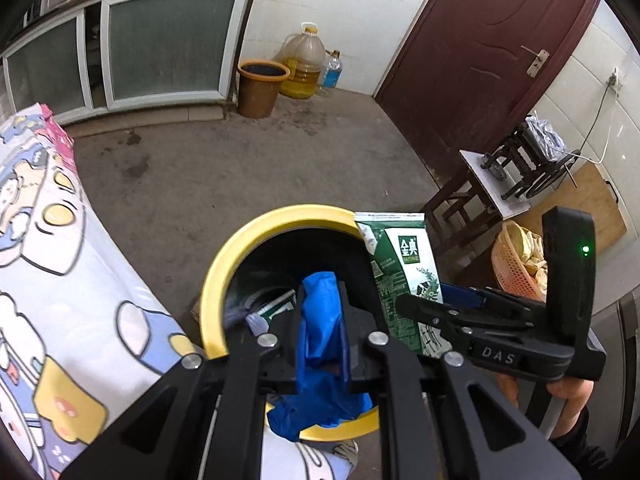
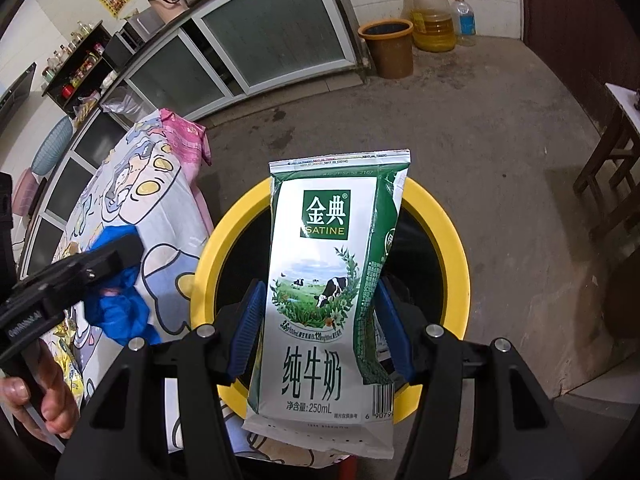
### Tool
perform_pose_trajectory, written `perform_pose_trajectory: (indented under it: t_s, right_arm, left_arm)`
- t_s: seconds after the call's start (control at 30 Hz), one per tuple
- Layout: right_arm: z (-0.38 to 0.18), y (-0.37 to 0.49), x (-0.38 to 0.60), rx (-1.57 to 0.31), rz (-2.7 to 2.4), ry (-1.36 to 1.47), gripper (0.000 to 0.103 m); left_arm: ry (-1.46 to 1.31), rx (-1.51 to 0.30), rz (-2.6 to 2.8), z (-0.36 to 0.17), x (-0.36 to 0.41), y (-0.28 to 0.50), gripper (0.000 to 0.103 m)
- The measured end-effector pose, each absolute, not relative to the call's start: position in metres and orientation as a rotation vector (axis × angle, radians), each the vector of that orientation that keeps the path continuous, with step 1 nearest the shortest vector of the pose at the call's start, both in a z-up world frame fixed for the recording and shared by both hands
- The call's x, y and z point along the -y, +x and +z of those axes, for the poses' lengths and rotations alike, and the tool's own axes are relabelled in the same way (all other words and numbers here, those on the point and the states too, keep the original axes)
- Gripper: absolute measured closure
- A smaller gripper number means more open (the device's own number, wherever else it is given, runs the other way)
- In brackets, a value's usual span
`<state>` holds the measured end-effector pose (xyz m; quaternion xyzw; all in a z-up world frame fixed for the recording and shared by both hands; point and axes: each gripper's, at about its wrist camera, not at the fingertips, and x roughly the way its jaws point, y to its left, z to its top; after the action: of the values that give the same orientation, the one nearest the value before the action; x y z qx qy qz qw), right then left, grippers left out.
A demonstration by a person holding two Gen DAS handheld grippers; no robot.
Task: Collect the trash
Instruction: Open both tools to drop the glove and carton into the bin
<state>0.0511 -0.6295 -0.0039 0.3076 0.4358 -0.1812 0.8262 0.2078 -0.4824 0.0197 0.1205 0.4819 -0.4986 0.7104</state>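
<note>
**Two trash items held over bin, neither dropped**

Two pieces are mid-delivery. Milk carton (image 2: 320, 296) is clamped upright in right gripper (image 2: 316, 332), directly above yellow-rimmed bin (image 2: 456, 248). Blue plastic bag (image 1: 324, 344) is pinched in left gripper (image 1: 322, 344), hanging over the bin's near rim. Bin already holds some wrappers and packaging (image 1: 264, 308). Left to do: release both. Cartoon-print counter (image 1: 80, 280) sits just beside the bin.

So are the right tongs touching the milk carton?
Touching. In the right wrist view, the right tongs squeeze the milk carton from both sides, blue pads pressed flat against it above the yellow bin.
</note>
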Motion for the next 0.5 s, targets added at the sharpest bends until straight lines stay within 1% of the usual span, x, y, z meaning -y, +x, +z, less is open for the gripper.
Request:
perform_pose_trajectory:
  t_s: [0.2, 0.27, 0.3, 0.33, 0.37, 0.5]
  right_arm:
    - [-0.011, 0.054, 0.632, -0.940, -0.388, 0.665, 0.047]
    - [-0.012, 0.054, 0.634, -0.949, -0.380, 0.679, 0.044]
    - [-0.014, 0.054, 0.635, -0.954, -0.381, 0.685, 0.037]
    - [-0.013, 0.054, 0.636, -0.952, -0.393, 0.687, 0.031]
    - [-0.013, 0.053, 0.637, -0.953, -0.408, 0.687, 0.031]
    - [-0.016, 0.046, 0.639, -0.955, -0.414, 0.709, 0.031]
  left_arm:
    - [0.264, -1.090, -1.101, 0.006, 0.497, 0.205, 0.091]
    - [0.247, -1.091, -1.101, 0.006, 0.495, 0.206, 0.075]
    - [0.231, -1.086, -1.088, 0.007, 0.493, 0.208, 0.043]
    - [0.213, -1.074, -1.070, 0.009, 0.490, 0.209, 0.015]
    - [0.185, -1.058, -1.057, 0.012, 0.484, 0.211, 0.010]
    - [0.136, -1.060, -1.041, 0.015, 0.469, 0.219, 0.009]
